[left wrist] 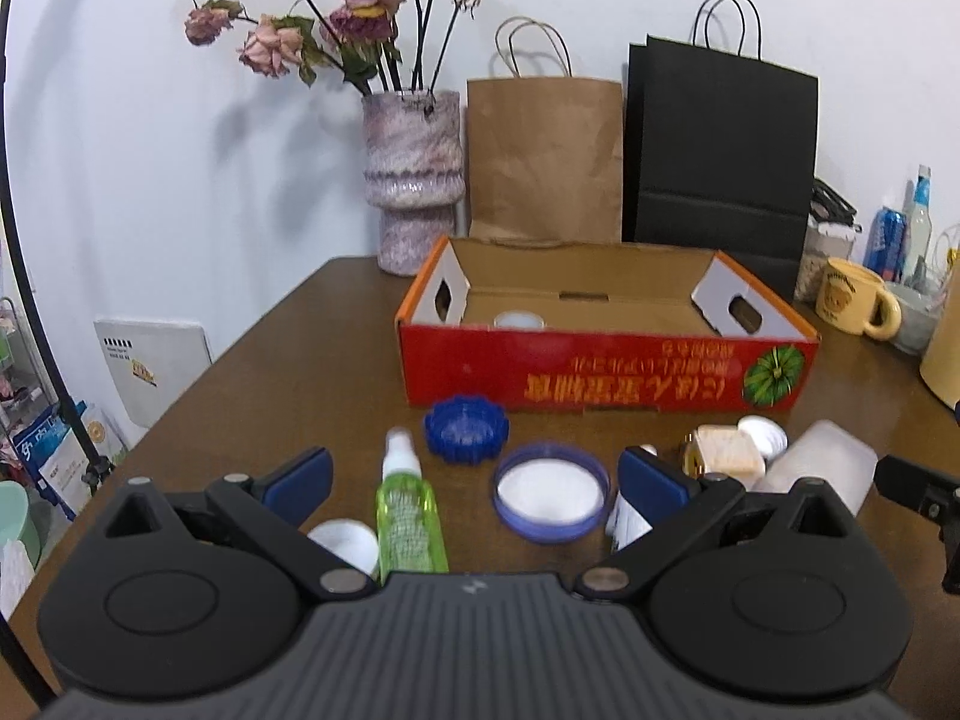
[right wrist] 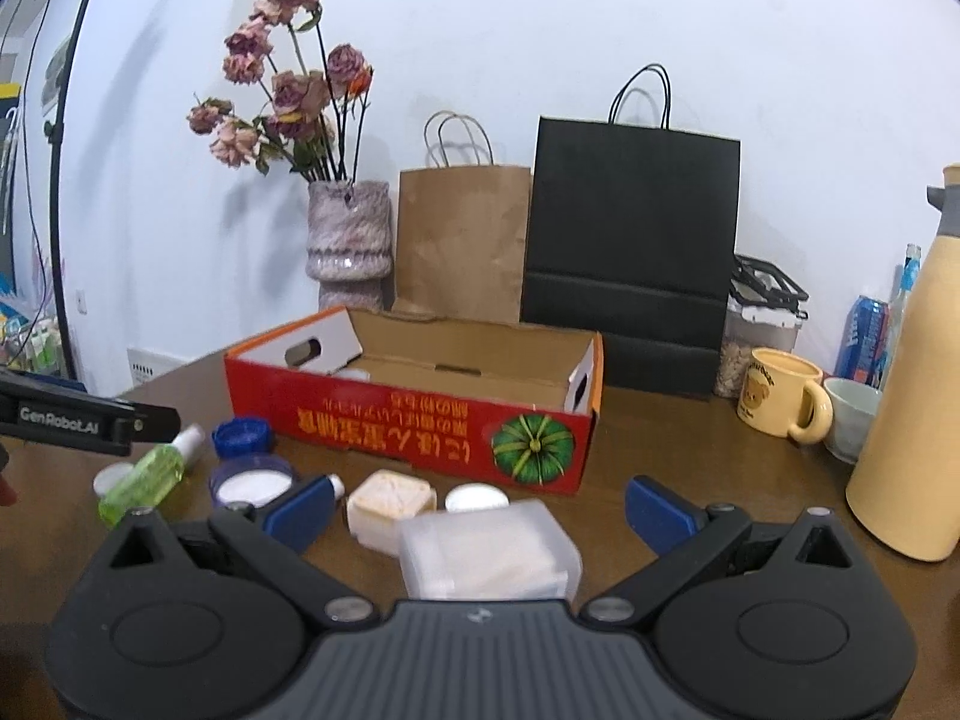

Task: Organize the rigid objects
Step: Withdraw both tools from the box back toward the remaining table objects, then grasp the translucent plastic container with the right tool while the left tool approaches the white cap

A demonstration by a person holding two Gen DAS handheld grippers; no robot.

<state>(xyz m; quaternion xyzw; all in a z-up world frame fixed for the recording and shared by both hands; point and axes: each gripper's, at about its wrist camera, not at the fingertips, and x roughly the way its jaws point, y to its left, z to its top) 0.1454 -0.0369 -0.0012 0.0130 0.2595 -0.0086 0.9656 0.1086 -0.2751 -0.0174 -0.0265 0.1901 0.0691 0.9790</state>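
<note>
Your left gripper (left wrist: 474, 480) sits wide apart, holding nothing. Going left to right from its view: white cap (left wrist: 345, 543) at 7 o'clock, green spray bottle (left wrist: 408, 510) lying between the fingers, blue ridged lid (left wrist: 467, 429) at 12, purple-rimmed jar (left wrist: 551, 492) at 1.

The red box (left wrist: 606, 369), orange print upside down with a pumpkin picture, is just behind them with one white jar (left wrist: 519, 320) inside.

Your right gripper (right wrist: 480, 510) is spread too, the frosted case (right wrist: 489, 549) between its fingers, the beige box (right wrist: 390, 501) at 11. The other tool reads "GenRobot.AI" (right wrist: 57, 414). The bear mug (right wrist: 783, 399) is at 2.
</note>
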